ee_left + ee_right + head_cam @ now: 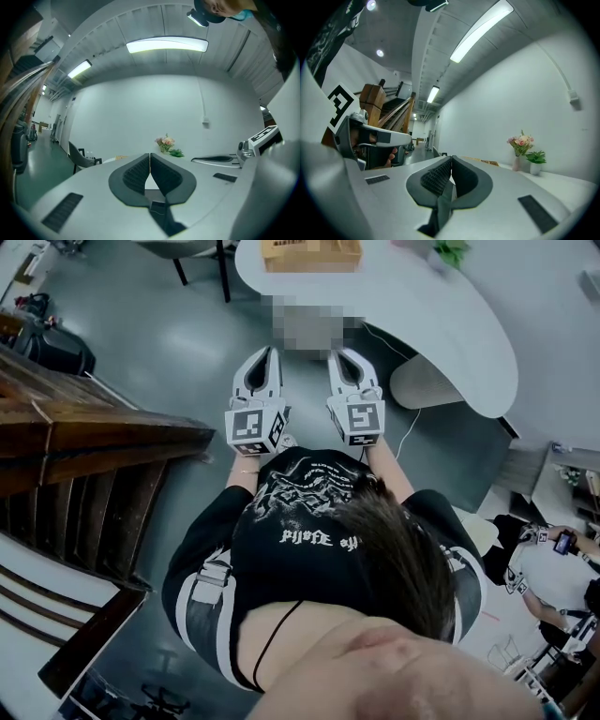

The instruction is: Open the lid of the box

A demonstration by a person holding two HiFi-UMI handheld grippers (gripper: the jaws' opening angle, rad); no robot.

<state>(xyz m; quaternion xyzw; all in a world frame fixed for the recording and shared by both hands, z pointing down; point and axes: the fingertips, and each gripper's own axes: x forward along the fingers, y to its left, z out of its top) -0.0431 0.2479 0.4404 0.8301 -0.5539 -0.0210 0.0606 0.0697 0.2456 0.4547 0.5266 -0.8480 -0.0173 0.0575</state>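
Out past black printed T-shirt [309, 521], holding white left gripper [273, 350] and right gripper [338, 352] level, both closed on nothing, likely mid-approach, with brown cardboard box [311, 254] ahead at white rounded table's [450, 324] far edge.

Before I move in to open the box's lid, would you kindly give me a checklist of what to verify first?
1. Brown rectangular box in sight on the white curved table: ok.
2. Lid's state and edges readable: cannot tell, the box is cut off at the head view's top edge.
3. Left gripper empty: ok, jaws together on nothing.
4. Right gripper empty: ok, jaws together on nothing.
5. Grippers at the box: not ok, both are apart from it.
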